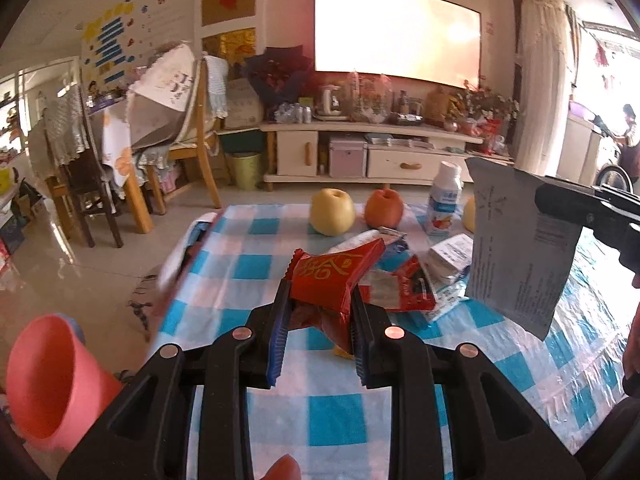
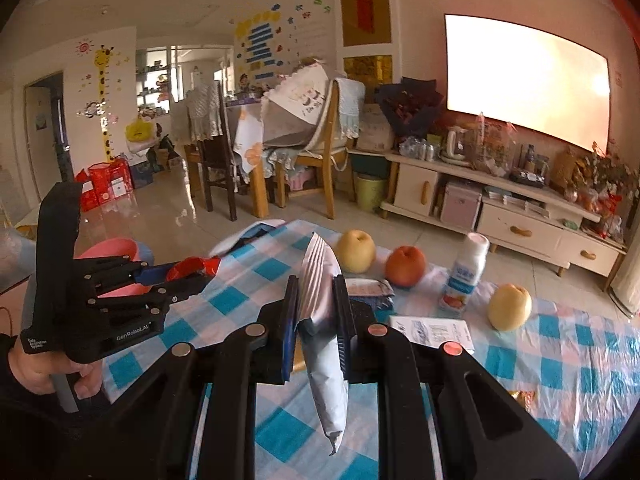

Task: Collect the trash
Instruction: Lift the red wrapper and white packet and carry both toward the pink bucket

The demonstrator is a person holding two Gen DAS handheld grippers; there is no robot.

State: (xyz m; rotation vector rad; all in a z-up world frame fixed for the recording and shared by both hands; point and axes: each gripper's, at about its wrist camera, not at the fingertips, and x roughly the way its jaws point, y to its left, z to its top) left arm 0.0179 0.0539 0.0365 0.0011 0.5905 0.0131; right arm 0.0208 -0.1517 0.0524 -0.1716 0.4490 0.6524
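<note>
The desk [image 1: 260,264] under its blue checked cloth carries fruit and a bottle [image 2: 464,276]. Beside it on the floor stands my pink bin [image 1: 48,380]. My right tool [image 2: 316,308] is clamped on a grey pouch [image 2: 324,344], lifted above the desk; my left tool [image 1: 320,320] grips a red wrapper [image 1: 332,276]

Living room: glossy tiled floor [image 2: 160,220], washed-out bright screen [image 2: 528,76] upper right above a white TV cabinet [image 2: 500,208]. Wooden chairs [image 2: 316,160] centre, giraffe height chart [image 2: 105,100] on left wall.
</note>
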